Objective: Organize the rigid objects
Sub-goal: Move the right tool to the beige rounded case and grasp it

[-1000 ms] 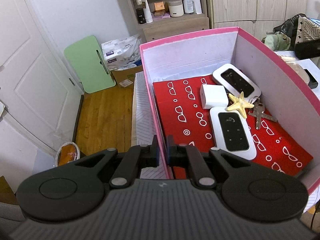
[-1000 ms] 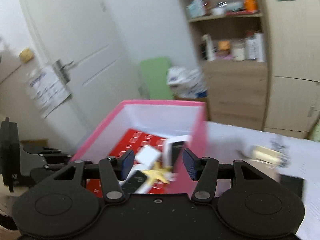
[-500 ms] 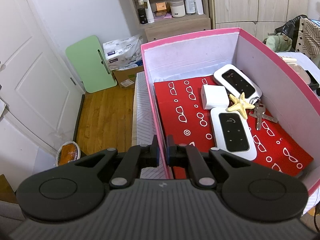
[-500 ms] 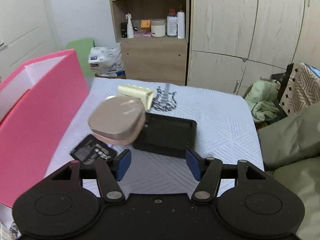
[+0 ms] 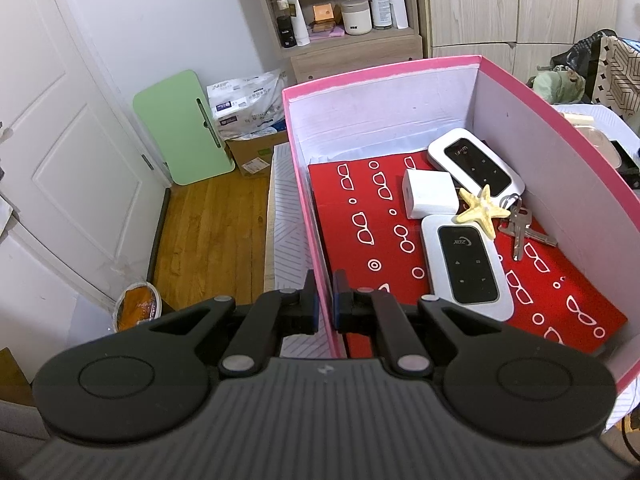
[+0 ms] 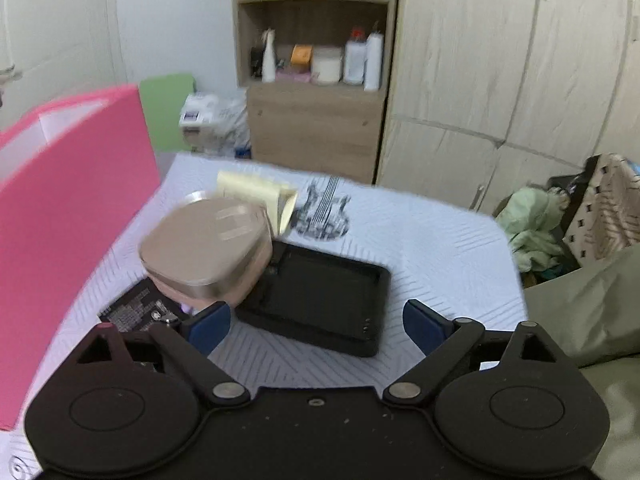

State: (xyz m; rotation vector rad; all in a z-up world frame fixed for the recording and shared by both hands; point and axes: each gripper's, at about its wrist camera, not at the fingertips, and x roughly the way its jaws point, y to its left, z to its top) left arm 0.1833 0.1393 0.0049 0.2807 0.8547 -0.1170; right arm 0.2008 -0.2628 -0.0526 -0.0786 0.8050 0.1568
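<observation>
My left gripper [image 5: 324,300] is shut on the near left wall of the pink box [image 5: 304,184]. Inside, on a red sheet with white glasses print, lie two white pocket routers [image 5: 466,266] [image 5: 476,168], a white charger cube [image 5: 428,194], a yellow starfish [image 5: 482,210] and keys [image 5: 520,226]. My right gripper [image 6: 316,328] is open and empty above the white cloth. Just ahead of it lie a black tray-like device [image 6: 320,296], a beige rounded case [image 6: 208,252], a pale yellow box [image 6: 256,194] and a dark card [image 6: 138,312]. The pink box's outer wall [image 6: 68,216] is on its left.
A wooden shelf unit with bottles and jars [image 6: 316,68] stands behind the table, beside cupboard doors. A green board [image 5: 182,128] and a cardboard box lean by the white door. Clothes and bags [image 6: 560,216] are piled to the right. Wooden floor lies left of the table.
My right gripper swung right, away from the box interior, then came closer and lower over the black device and beige case. My left gripper kept its hold on the box wall.
</observation>
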